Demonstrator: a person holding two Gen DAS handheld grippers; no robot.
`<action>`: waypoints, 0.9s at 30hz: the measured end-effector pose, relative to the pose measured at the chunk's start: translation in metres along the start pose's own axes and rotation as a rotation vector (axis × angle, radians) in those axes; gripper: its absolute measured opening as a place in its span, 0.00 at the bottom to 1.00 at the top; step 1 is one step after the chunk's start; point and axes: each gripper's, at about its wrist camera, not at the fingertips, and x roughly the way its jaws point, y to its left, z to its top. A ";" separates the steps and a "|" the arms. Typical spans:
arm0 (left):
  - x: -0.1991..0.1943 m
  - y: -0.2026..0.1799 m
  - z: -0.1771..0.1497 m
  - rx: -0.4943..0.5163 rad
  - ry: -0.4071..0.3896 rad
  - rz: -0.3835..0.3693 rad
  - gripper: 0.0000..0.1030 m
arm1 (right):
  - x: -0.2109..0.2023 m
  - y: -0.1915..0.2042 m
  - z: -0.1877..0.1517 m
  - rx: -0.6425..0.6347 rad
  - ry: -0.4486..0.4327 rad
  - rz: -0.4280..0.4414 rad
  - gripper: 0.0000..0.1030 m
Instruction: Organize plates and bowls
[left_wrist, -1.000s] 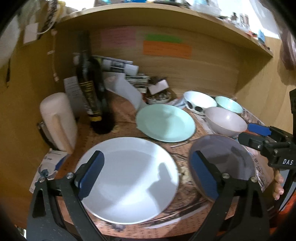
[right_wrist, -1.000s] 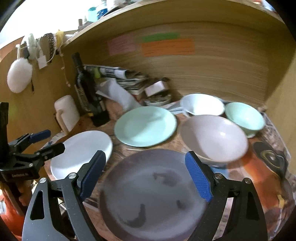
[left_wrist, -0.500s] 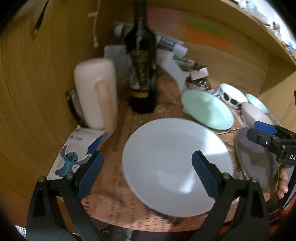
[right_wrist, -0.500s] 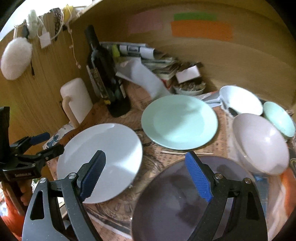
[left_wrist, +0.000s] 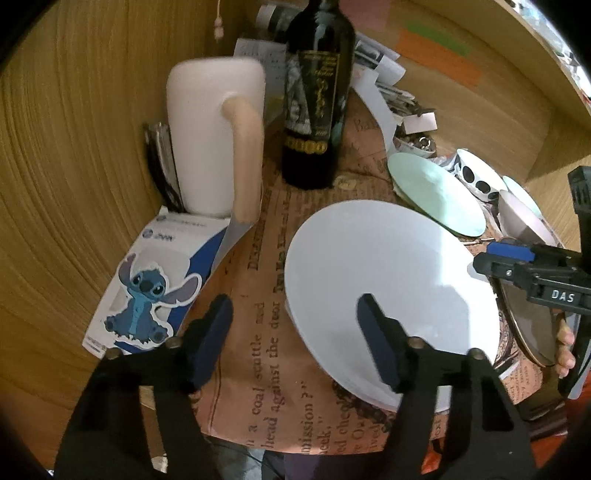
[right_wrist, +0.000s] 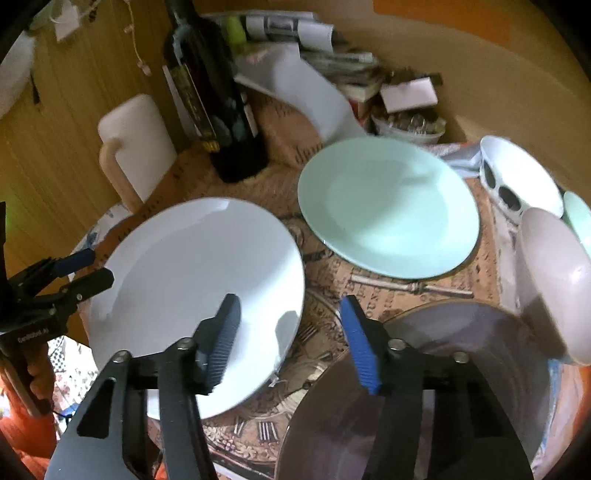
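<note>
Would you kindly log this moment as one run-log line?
left claw: closing, astride round white plate rim | right claw: closing, nothing between | grey plate: untouched

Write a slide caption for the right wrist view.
Right tool closing, nothing gripped, above the gap between white plate and grey plate.

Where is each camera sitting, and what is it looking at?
Left wrist view: sits on the left gripper, looking down at the white plate, mug and bottle; its own closing jaws show, nothing between them, plus the right gripper.
Right wrist view: sits on the right gripper, looking down between the white plate and grey plate, the green plate beyond; its closing jaws show, plus the left gripper.
Both share the plates, bottle and mug.
</note>
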 end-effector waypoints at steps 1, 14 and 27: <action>0.001 0.002 0.000 -0.005 0.009 -0.008 0.57 | 0.003 0.000 0.000 0.005 0.012 0.003 0.46; 0.006 0.010 -0.002 -0.039 0.080 -0.115 0.32 | 0.022 0.003 0.002 -0.001 0.084 0.015 0.25; 0.007 -0.003 -0.002 -0.019 0.102 -0.115 0.26 | 0.020 0.006 0.002 0.006 0.061 -0.005 0.24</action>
